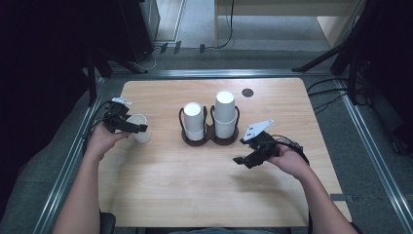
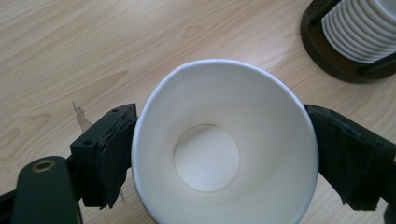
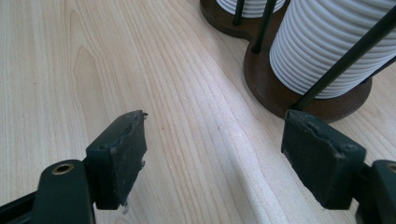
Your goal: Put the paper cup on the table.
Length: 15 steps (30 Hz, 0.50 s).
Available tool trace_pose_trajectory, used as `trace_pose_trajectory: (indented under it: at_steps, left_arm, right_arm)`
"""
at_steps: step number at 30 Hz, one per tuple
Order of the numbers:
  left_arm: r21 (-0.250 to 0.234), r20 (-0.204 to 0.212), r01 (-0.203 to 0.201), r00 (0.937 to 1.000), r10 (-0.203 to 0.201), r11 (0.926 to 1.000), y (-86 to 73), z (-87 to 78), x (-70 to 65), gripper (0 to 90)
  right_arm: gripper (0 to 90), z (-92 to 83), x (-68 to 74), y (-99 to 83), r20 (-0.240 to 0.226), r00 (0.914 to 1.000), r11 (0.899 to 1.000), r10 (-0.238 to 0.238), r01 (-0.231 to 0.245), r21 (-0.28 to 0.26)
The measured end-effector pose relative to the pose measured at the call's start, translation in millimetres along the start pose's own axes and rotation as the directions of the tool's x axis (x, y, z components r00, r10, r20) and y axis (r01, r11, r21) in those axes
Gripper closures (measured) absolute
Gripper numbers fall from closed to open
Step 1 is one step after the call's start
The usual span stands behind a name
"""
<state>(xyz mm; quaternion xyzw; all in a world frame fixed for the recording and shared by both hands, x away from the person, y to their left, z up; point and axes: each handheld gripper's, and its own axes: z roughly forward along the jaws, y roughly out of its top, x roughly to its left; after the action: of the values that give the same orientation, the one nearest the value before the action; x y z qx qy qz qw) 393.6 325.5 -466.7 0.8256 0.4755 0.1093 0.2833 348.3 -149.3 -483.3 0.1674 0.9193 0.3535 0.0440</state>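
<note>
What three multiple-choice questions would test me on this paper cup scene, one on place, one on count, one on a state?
1. Where is the single paper cup?
A. Between the jaws of the left gripper
B. On top of the taller stack
C. At the table's far right corner

2. How many stacks of cups stand in the dark wooden holder?
A. One
B. Two
C. Four

3. How are the jaws of the right gripper?
A. Closed on a cup
B. Closed on the holder's rod
C. Open with nothing between them

Answers: 1 A, the left gripper view shows a jaw pad on each side of its rim. 2 B, the high view shows two white stacks side by side. 3 C, bare table lies between the pads.
</note>
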Motion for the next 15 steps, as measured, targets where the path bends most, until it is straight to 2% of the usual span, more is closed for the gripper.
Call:
trace_pose_trajectory:
  at_steps: [15]
  left_arm:
    - [-0.031, 0.002, -0.019, 0.9998, 0.019, 0.9993, 7.0, -14.2, -7.0, 13.4]
  right_arm:
    - [22.3, -0.5, 0.1, -0.3, 0.000, 1.0000, 1.000, -0.009, 0.009, 0.004]
